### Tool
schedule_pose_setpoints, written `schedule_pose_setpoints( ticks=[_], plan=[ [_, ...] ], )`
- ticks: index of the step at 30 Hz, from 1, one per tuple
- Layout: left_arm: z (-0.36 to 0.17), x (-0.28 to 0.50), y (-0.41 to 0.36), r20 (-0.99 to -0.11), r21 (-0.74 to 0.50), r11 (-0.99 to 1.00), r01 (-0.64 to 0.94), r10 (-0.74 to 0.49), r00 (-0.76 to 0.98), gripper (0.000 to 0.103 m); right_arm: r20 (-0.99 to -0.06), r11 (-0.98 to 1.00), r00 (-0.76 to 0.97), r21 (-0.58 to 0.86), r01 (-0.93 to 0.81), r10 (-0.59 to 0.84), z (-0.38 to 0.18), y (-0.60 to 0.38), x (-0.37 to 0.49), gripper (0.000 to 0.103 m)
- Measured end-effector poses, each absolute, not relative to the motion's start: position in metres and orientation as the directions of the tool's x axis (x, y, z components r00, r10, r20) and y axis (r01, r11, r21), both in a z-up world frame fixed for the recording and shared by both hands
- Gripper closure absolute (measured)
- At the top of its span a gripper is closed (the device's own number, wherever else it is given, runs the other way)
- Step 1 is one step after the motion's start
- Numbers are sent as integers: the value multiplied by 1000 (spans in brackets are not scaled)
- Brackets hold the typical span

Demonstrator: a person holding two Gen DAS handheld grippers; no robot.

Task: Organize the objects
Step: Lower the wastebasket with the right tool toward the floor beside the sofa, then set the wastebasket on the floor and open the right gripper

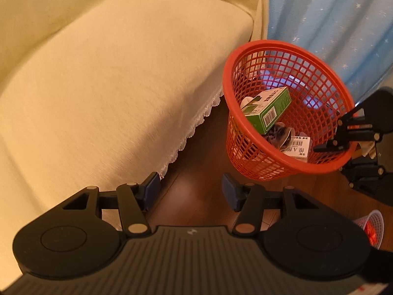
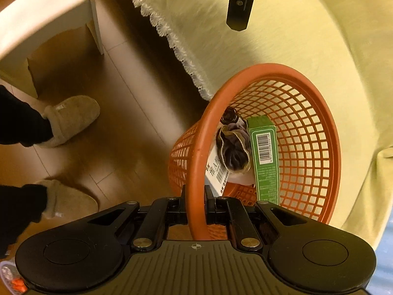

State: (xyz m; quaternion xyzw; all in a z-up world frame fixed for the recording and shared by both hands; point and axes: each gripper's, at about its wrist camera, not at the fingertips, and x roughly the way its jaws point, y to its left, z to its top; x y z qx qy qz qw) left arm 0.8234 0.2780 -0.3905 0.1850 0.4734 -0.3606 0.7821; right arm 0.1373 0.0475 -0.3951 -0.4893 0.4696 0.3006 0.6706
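Wood floor; pale bedspread; blue curtain.

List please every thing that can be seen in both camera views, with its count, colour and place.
basket: one, red-orange mesh, tilted off the floor, rim clamped by the right gripper
green box: one, green with barcode, inside the basket
white box: one, white with barcode, inside the basket
dark cloth bundle: one, dark purple-grey, inside the basket, between the boxes
brown bottle: one, dark brown, inside the basket, mostly hidden
bed cover: one, pale yellow with lace edge, beside the basket
curtain: one, light blue with stars, behind the basket
stool: one, white, on the wooden floor
slippers: two, beige, on the person's feet
left gripper: one, black, jaws apart, empty
right gripper: one, black, jaws shut on the basket rim
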Motion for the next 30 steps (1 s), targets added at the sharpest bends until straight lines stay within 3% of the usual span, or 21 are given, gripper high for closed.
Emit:
schedule_pose_setpoints(
  ticks=[16,30],
  plan=[
    [-537,913,244,-893,-28,842,539,-263,365,50,-916,289,399,-393,-873,-42,-564,5,177,98],
    [-653,974,246,-886,-49,877,478,-259,384,47,-901,334,424,-428,-840,-91,-702,1,220,98]
  ],
)
